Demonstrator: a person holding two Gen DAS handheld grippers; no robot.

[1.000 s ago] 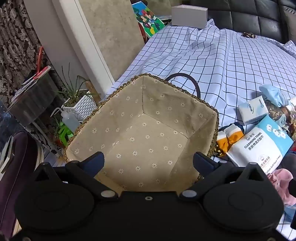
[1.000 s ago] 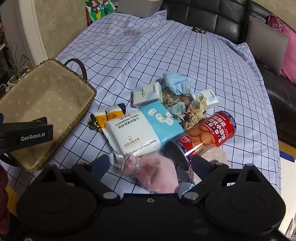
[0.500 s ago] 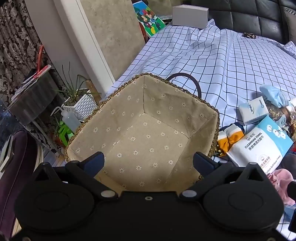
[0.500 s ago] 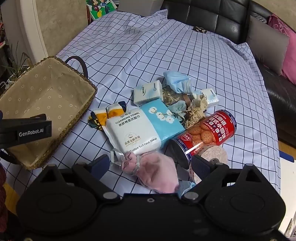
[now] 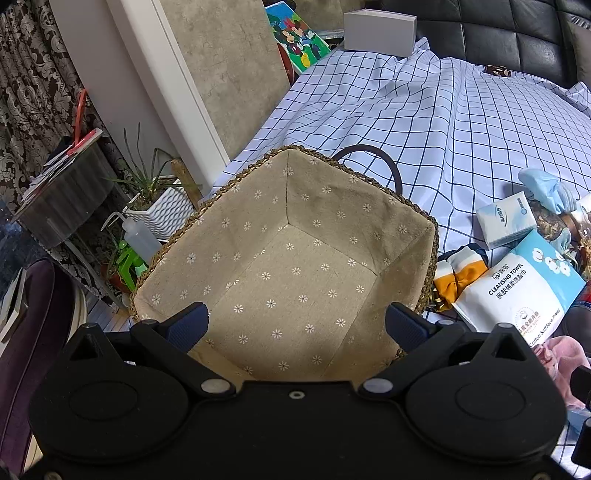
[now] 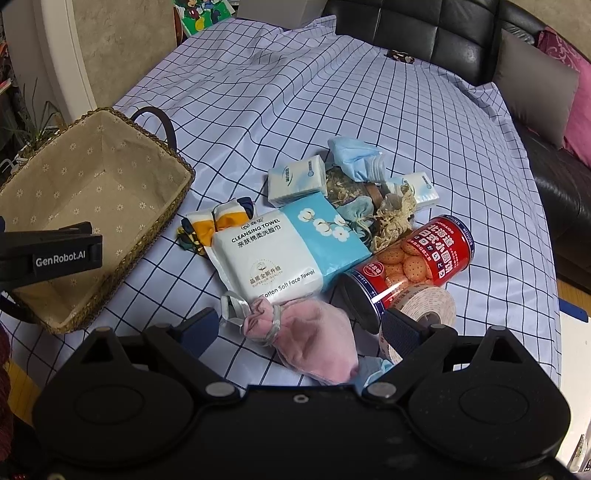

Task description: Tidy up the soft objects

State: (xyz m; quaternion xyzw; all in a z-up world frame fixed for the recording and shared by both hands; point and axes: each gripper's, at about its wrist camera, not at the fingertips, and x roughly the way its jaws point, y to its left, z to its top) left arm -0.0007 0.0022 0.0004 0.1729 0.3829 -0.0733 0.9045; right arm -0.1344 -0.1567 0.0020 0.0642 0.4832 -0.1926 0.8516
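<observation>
1. I see a black tufted leather sofa (image 6: pixel 424 33) behind the blue-checked white tablecloth (image 6: pixel 295 92).
2. A beige textured wall panel (image 5: pixel 229 66) stands left, beside dark patterned damask curtains (image 5: pixel 33 74).

Basket (image 6: pixel 92 206) left — towel pack (image 6: pixel 280 254) right.

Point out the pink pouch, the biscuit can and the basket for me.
pink pouch (image 6: pixel 317 343), right wrist view, middle of its body
biscuit can (image 6: pixel 417 262), right wrist view, red label on its side
basket (image 5: pixel 295 273), left wrist view, lined floor
</observation>
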